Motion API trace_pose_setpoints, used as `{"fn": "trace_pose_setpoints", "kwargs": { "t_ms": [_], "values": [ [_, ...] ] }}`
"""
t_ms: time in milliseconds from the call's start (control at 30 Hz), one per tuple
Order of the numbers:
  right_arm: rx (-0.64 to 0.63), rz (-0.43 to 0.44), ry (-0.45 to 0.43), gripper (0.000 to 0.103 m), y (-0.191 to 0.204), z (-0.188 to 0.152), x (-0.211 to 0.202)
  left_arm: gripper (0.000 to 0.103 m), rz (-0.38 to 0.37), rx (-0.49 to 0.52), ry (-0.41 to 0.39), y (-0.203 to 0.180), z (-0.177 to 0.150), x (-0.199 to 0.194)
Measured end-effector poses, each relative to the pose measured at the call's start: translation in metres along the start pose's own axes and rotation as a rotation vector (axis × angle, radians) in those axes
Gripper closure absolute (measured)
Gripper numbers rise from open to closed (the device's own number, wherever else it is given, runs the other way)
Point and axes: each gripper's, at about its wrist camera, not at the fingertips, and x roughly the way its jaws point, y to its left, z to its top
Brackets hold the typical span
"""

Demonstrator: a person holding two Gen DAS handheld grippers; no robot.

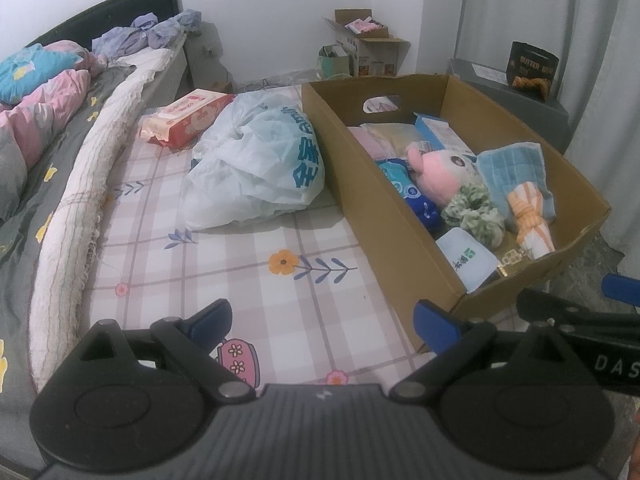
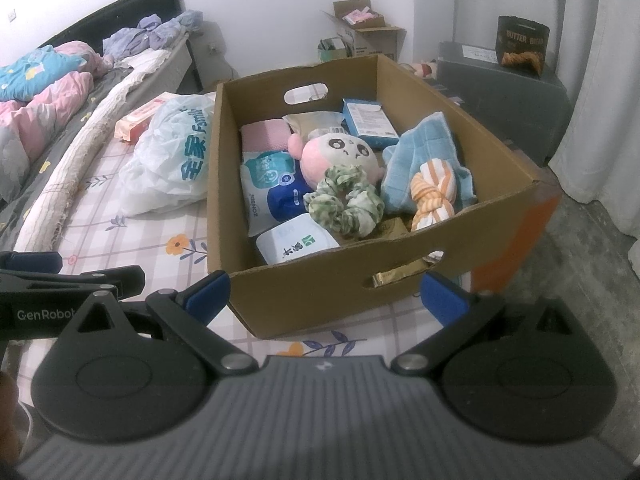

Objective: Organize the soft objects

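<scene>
A cardboard box (image 2: pixel 320 284) (image 1: pixel 384 216) stands on the checked bedsheet. Inside lie a pink plush doll (image 2: pixel 340 152) (image 1: pixel 440 168), a green scrunchie (image 2: pixel 346 200) (image 1: pixel 474 210), a blue towel (image 2: pixel 424 152) (image 1: pixel 512 164), an orange striped knotted cloth (image 2: pixel 434 194) (image 1: pixel 530 220) and several tissue packs (image 2: pixel 268 188). My right gripper (image 2: pixel 326 294) is open, empty, just in front of the box's near wall. My left gripper (image 1: pixel 324 320) is open, empty, over the sheet left of the box corner.
A white plastic bag (image 1: pixel 256 168) (image 2: pixel 168 160) and a pink wipes pack (image 1: pixel 186 118) lie on the sheet left of the box. Bedding and a rolled blanket (image 1: pixel 84 184) fill the left. A grey case (image 2: pixel 504 92), cartons (image 2: pixel 364 32) and a curtain stand behind.
</scene>
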Motion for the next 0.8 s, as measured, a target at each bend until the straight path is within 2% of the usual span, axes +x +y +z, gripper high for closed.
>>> {"fn": "trace_pose_setpoints", "kwargs": {
  "t_ms": [800],
  "values": [
    [-0.003, 0.003, 0.004, 0.001, -0.0002, 0.0011, 0.002, 0.005, 0.001, -0.004, 0.009, -0.0013, -0.0039, 0.0018]
  ]
}}
